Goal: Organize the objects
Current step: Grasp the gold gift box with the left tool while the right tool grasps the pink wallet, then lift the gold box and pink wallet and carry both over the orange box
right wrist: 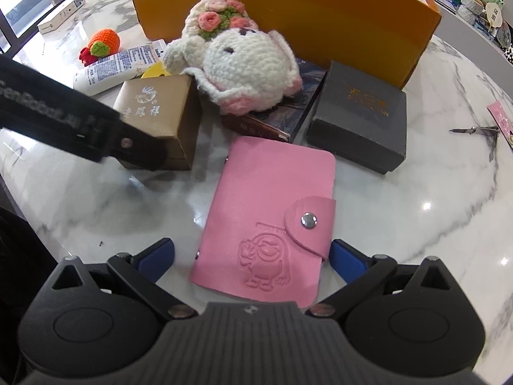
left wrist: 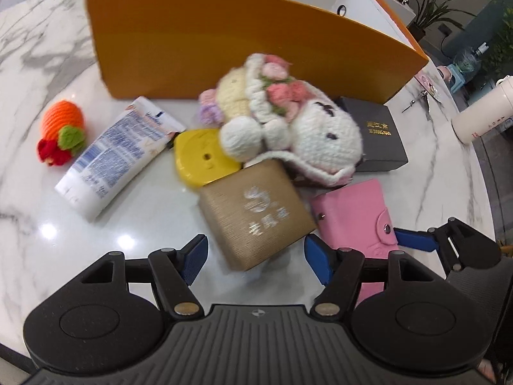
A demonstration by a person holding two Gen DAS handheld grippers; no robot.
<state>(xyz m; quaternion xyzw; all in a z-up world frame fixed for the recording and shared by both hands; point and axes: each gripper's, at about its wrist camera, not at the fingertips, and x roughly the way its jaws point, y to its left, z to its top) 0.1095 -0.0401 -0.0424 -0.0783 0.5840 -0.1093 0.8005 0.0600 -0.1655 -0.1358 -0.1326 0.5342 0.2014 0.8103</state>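
A white marble counter (right wrist: pixel 416 211) holds a loose cluster of small things in front of a tall orange paper bag (left wrist: pixel 224 38). Nearest the right gripper (right wrist: pixel 253 256) lies a flat pink card wallet (right wrist: pixel 272 211) with a snap tab; the jaws stand apart on either side of its near end, not pressing it. It looks light, thin and slightly floppy, with a smooth skin that could slide on the polished stone; I would judge its long edges the best place to pinch.

The left gripper (left wrist: pixel 253 256) hangs over a tan gift box (left wrist: pixel 256 215), jaws apart and touching nothing. The box looks rigid and light, and its flat opposite sides should take a squeeze well.

Behind it a crocheted white bunny (left wrist: pixel 304 122) sprawls over a dark book (right wrist: pixel 279 118), soft and easy to grab anywhere. Nearby lie a yellow case (left wrist: pixel 202 157), a white tube (left wrist: pixel 118 157), a crocheted carrot (left wrist: pixel 62 128) and a stiff black box (right wrist: pixel 362 118).
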